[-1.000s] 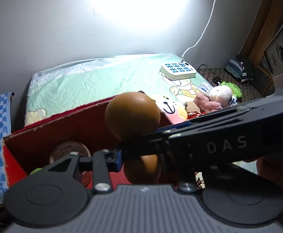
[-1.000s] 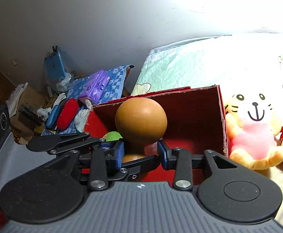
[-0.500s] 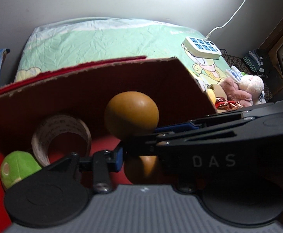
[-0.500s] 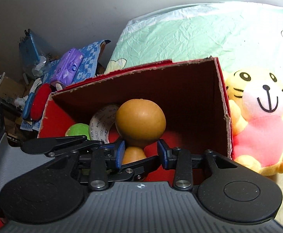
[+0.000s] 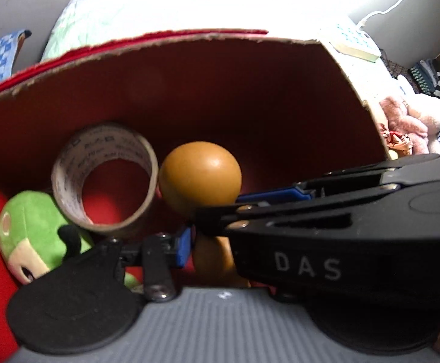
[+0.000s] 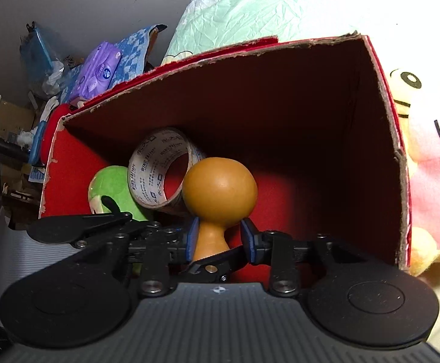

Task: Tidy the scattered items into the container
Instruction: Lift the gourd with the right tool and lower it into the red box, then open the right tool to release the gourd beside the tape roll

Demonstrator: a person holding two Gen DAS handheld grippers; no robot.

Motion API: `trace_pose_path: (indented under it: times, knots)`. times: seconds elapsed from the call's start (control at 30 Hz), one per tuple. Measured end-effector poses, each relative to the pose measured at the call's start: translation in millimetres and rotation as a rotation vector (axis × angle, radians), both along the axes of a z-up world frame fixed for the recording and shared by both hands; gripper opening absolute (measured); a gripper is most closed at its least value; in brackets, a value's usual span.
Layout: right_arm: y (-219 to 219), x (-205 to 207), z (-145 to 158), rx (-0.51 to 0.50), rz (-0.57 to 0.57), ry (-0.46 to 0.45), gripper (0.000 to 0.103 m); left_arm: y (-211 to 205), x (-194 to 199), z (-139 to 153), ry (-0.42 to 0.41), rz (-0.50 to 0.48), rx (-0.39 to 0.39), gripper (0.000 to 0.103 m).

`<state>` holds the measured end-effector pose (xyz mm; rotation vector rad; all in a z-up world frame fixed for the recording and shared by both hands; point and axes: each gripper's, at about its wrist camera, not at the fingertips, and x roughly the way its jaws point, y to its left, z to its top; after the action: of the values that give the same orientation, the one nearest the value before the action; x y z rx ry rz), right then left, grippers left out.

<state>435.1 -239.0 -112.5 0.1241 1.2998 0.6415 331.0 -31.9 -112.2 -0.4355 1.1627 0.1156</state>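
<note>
**Gourd is going in, soft toys are still waiting outside**

One red box [image 6: 250, 51] is already holding one green plush [image 6: 114, 187] and one tape roll [image 6: 150, 166] at its left. One yellow plush toy [image 6: 431, 157] is lying outside, right. I am lowering one gourd [image 6: 220, 190] inside. My right gripper [image 6: 220, 237] is standing loosely round its neck. My left gripper [image 5: 207, 242] is touching it, but I cannot tell its grip.

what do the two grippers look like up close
Both are the same build: black plastic linkage arms with silver screws, round black discs at each side, a grey ribbed body behind, and blue pads on the fingertips. The left gripper and right gripper match; white letters DAS show on the right one's side in the left wrist view. No cables, hands or sleeves show.
</note>
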Motion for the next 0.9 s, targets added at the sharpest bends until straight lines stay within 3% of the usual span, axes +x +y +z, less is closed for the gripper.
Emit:
trace_pose_path:
  times: [0.33,0.67,0.9]
  knots:
    - [12,-5,-1,-0.053,0.030,0.015,0.028,13,-10,-14,0.084,0.076,-0.110,0.038]
    - [27,-8,-5,-0.068,0.043,0.040,0.030,26,-22,-22,0.097,0.125,-0.102,0.038]
    - [32,-8,-7,-0.044,0.052,0.055,0.032,29,-29,-18,0.088,0.129,-0.040,0.037]
